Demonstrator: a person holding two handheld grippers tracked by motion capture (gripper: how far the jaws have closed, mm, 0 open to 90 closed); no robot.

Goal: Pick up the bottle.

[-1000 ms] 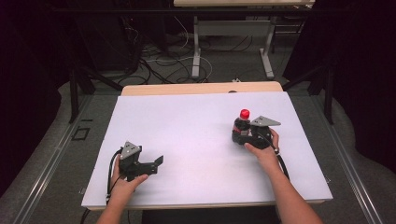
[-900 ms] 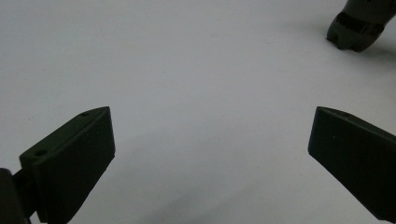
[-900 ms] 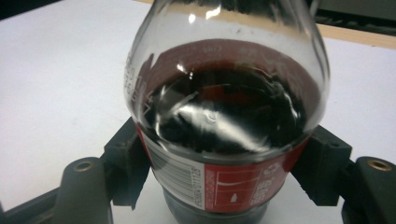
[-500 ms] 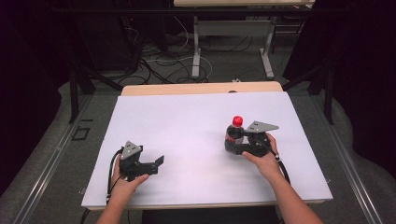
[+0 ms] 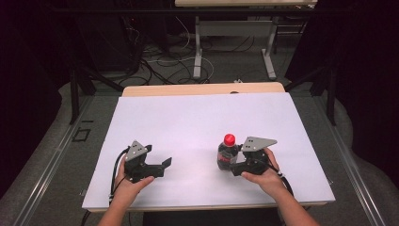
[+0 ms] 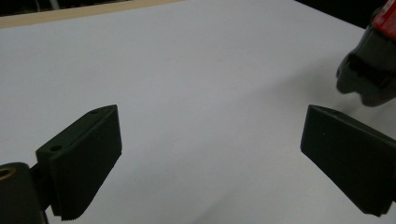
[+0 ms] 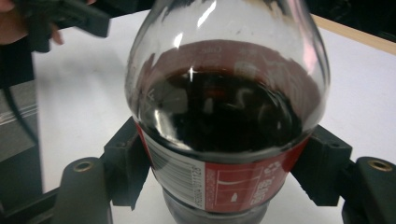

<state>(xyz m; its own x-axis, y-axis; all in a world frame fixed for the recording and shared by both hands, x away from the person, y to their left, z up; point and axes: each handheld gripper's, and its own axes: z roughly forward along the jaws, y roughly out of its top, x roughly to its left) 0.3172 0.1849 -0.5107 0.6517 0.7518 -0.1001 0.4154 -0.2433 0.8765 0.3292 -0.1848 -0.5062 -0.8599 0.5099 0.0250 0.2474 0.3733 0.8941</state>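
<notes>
Bottle (image 7: 224, 116) neck, cap cut off; right gripper (image 7: 224, 186) clamps label.

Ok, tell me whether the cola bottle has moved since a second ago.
Yes. The cola bottle, clamped in the right gripper, has shifted left and nearer the table's front edge.

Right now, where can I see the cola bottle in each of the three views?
High view: the bottle stands right of centre on the white table, held by the right gripper.
Left gripper view: its dark base and a bit of red label are at the upper right edge.
Right gripper view: it is in the centre, clamped at the label.
Shared landmark: the white table.
</notes>
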